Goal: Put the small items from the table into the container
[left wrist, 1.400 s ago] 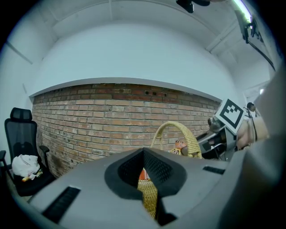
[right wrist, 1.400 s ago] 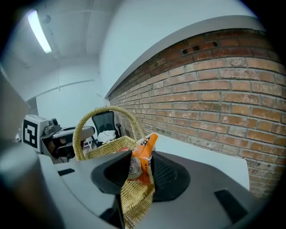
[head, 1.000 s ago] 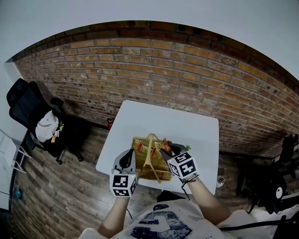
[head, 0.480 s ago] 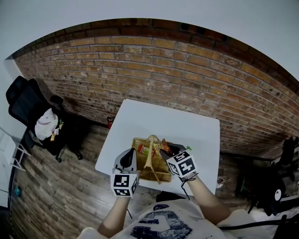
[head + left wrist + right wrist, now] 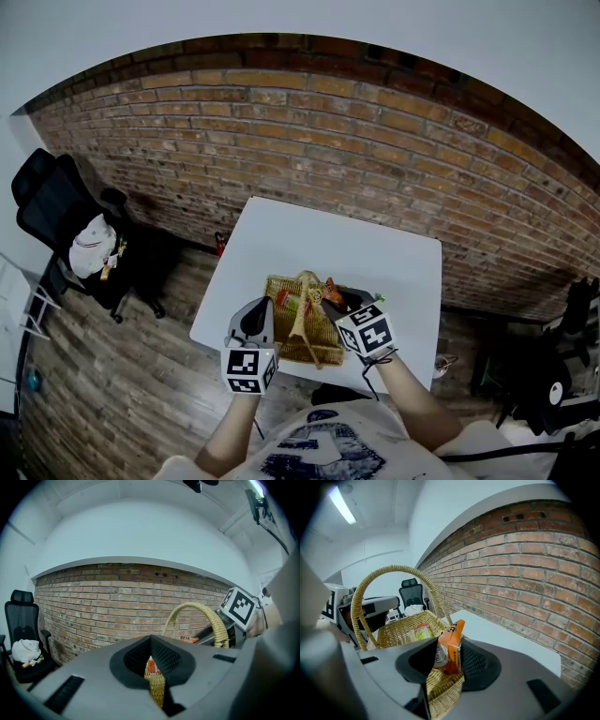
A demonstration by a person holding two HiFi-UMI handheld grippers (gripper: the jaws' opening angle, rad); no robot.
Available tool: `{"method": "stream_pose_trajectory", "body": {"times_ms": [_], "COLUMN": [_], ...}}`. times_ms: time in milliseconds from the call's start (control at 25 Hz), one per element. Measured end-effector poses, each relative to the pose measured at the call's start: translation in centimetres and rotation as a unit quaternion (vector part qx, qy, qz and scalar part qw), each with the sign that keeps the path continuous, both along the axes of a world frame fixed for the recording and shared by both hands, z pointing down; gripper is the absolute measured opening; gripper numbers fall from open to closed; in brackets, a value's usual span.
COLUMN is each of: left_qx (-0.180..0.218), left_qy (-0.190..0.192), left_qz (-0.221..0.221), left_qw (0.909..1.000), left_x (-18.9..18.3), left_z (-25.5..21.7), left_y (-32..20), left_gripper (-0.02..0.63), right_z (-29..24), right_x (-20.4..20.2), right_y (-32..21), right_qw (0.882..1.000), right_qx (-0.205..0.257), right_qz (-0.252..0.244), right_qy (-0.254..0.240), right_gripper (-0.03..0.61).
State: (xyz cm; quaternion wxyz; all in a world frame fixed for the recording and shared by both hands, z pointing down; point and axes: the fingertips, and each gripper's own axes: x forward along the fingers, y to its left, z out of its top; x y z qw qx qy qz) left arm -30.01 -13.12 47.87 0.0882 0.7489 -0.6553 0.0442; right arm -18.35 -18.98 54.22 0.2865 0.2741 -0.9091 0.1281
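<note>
A wicker basket with a tall arched handle stands at the near edge of the white table. My left gripper is shut on the basket's woven rim at its left side. In my right gripper, shut on it, is an orange snack packet, which hangs just above the basket's right rim. From the head view the packet shows at the right gripper's tips. A yellow and red packet lies inside the basket.
A small green item lies on the table right of the basket. A brick wall runs behind the table. A black office chair with a white bundle on it stands on the wooden floor at the left.
</note>
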Motion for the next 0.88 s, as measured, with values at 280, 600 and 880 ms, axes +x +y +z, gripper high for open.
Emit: {"method": "stream_pose_trajectory", "body": {"times_ms": [280,600,880], "left_qx": [0.0,-0.002,-0.001], "left_qy": [0.0,-0.002,-0.005], "left_qz": [0.0,0.001,0.006], "left_qw": [1.0,1.0,1.0], "left_x": [0.2,0.4,1.1], "left_z": [-0.1,-0.2,-0.5], "left_y": [0.2,0.8,1.8], "left_gripper": [0.046,0.046,0.046], "right_z": [-0.3,-1.2,-2.0], "right_x": [0.2,0.4,1.5], "right_y": [0.0,-0.2,0.2], "right_qw": [1.0,0.998,0.997], "right_qx": [0.011,0.023,0.033], "right_qz": [0.003,0.026,0.041], "right_qy": [-0.016,-0.05,-0.061], "right_gripper": [0.15,0.179,0.181]}}
